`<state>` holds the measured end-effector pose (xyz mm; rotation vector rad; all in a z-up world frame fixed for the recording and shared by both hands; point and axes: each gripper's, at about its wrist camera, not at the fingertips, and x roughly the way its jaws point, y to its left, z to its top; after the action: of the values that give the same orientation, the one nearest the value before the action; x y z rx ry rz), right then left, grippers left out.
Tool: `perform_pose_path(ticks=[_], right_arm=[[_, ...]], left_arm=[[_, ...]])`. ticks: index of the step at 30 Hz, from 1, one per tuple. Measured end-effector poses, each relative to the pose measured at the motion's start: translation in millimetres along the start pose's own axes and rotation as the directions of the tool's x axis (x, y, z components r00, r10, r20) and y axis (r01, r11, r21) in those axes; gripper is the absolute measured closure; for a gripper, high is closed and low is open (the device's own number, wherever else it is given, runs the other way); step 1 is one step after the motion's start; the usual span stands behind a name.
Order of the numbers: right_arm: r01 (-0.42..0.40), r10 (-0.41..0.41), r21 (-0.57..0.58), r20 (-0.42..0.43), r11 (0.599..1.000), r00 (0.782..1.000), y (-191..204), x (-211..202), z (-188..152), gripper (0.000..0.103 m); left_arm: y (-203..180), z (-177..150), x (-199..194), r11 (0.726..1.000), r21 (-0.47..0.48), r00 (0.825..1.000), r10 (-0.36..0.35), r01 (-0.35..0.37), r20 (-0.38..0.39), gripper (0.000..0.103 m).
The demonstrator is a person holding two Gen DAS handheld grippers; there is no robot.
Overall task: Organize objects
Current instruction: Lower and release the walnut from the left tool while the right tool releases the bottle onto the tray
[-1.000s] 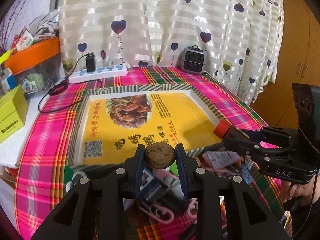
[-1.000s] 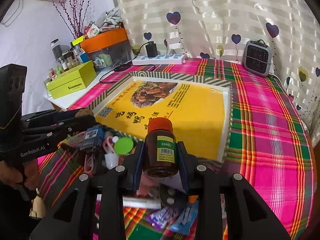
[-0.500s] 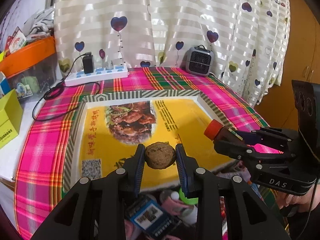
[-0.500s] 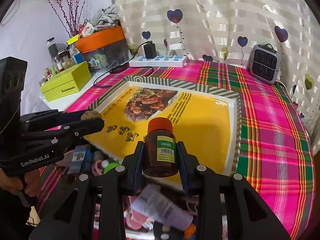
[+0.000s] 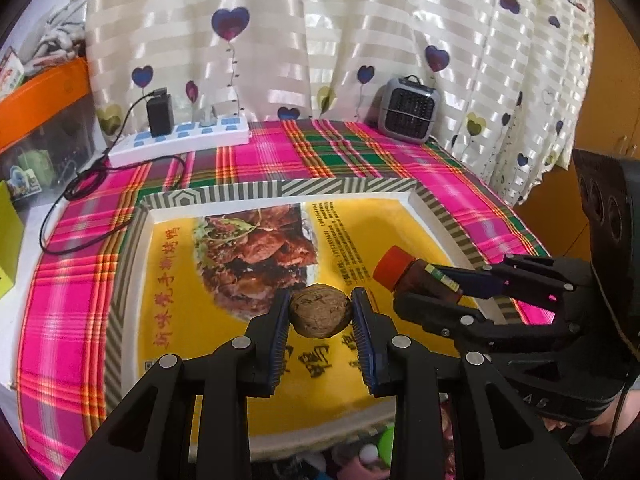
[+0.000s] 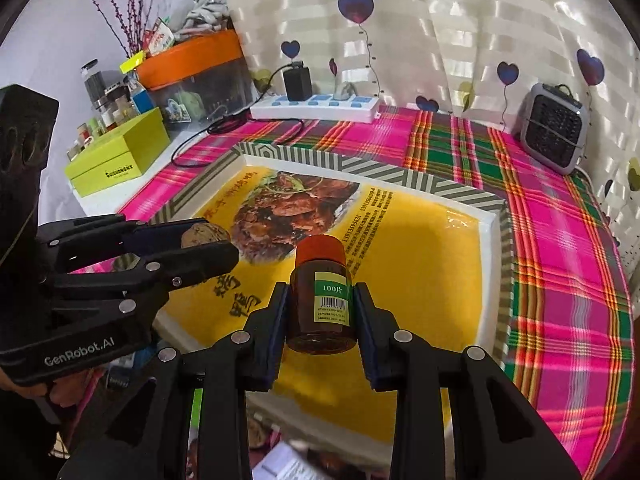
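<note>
A walnut (image 5: 320, 316) is clamped between the pads of the left gripper (image 5: 321, 322) and held above the near half of the yellow-lined tray (image 5: 424, 204). A brown bottle (image 6: 322, 300) with a red cap is gripped upright by the right gripper (image 6: 321, 320), over the tray's near right part. The tray lies on the plaid-covered desk (image 6: 560, 280), with a power strip (image 5: 180, 142) along the far edge

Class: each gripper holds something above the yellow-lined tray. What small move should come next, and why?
Probably lower both toward the tray floor, then release. The left gripper clamps a walnut and the right gripper a brown pill bottle, both hanging over the bare yellow lining, not resting on it.
</note>
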<state>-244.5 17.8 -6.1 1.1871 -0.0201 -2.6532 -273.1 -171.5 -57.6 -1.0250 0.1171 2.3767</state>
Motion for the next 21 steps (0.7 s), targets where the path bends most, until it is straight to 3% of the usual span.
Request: perform_pose_path(ticks=[21], right_arm=[[0.025, -0.027, -0.026, -0.108, 0.999, 0.994, -7, 36, 9, 0.088]], left_arm=[[15, 13, 45, 1.0, -0.017, 0.993, -0.006, 0.004, -0.12, 0.074]])
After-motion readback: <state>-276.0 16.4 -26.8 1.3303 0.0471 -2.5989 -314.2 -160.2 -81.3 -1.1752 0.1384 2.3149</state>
